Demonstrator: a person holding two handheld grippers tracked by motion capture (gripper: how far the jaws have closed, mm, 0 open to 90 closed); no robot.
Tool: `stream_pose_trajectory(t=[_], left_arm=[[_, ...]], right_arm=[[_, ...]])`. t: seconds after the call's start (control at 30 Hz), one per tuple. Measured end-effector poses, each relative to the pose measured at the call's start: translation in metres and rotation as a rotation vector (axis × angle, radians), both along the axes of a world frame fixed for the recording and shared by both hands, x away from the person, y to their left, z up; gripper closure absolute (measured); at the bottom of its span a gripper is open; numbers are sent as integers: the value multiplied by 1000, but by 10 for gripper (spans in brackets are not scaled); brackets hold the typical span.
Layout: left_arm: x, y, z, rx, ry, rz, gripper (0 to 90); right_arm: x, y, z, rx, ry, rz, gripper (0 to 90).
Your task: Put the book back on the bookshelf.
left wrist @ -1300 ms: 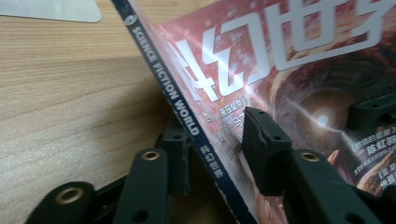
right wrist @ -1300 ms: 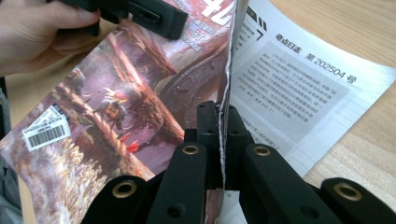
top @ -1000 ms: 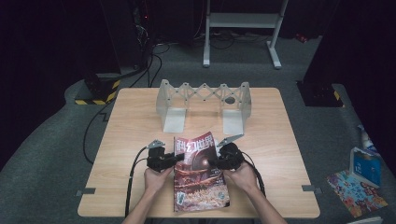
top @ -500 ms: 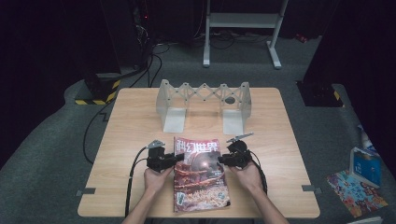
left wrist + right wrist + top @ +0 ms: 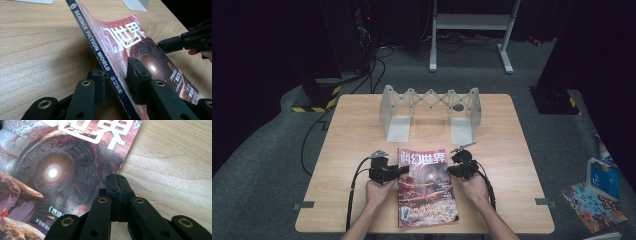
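Observation:
A magazine [image 5: 427,190] with a reddish sci-fi cover lies on the wooden table [image 5: 362,130] near its front edge. My left gripper [image 5: 399,171] is at the spine side. In the left gripper view, the left gripper [image 5: 116,68] is shut on the magazine [image 5: 130,40], one jaw under the slightly raised spine and one on the cover. My right gripper [image 5: 451,170] sits at the magazine's right edge. In the right gripper view, the right gripper [image 5: 117,178] is shut with its pads pressed together and nothing between them, just over the edge of the cover [image 5: 62,170].
A white folding rack [image 5: 432,107] stands at the back of the table, with a small dark object [image 5: 458,107] on it. Bare wood [image 5: 175,157] lies right of the magazine. Cables trail off the left front. A colourful book [image 5: 594,205] lies on the floor.
The magazine was tilted and lifted between both grippers; it now lies flat and square on the table. The right gripper has let go of its edge and shut empty.

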State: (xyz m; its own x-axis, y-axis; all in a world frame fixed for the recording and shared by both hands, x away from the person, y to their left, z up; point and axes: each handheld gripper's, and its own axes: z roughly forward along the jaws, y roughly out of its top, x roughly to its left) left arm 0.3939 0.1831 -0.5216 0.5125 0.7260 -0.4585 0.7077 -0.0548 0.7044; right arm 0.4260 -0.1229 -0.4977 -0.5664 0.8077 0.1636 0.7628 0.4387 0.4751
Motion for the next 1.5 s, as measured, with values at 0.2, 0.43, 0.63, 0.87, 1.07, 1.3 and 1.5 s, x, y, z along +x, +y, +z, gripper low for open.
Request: stream_pose_trajectory(t=[0.2,0.43,0.63,0.87,1.07,1.3,1.5], left_arm=[[3,0,-4,-36,47,-24,604],[5,-5,-9,-44,77,-40,569],[8,-6,-7,-31,87,-51,566],[15,-8,-4,-26,110,-51,558],[15,-10,-5,-18,124,-66,605],[15,-10,-5,-15,123,-60,616],[16,-8,-4,-8,105,-32,549]], right_arm=[[0,0,0,4,3,2,898],[1,1,-1,10,-14,22,898],[1,2,-2,20,-24,49,898],[-1,6,-3,34,-30,76,898],[-1,9,-4,43,-41,109,898],[-1,12,-5,43,-47,139,898],[-2,20,-4,32,-53,168,898]])
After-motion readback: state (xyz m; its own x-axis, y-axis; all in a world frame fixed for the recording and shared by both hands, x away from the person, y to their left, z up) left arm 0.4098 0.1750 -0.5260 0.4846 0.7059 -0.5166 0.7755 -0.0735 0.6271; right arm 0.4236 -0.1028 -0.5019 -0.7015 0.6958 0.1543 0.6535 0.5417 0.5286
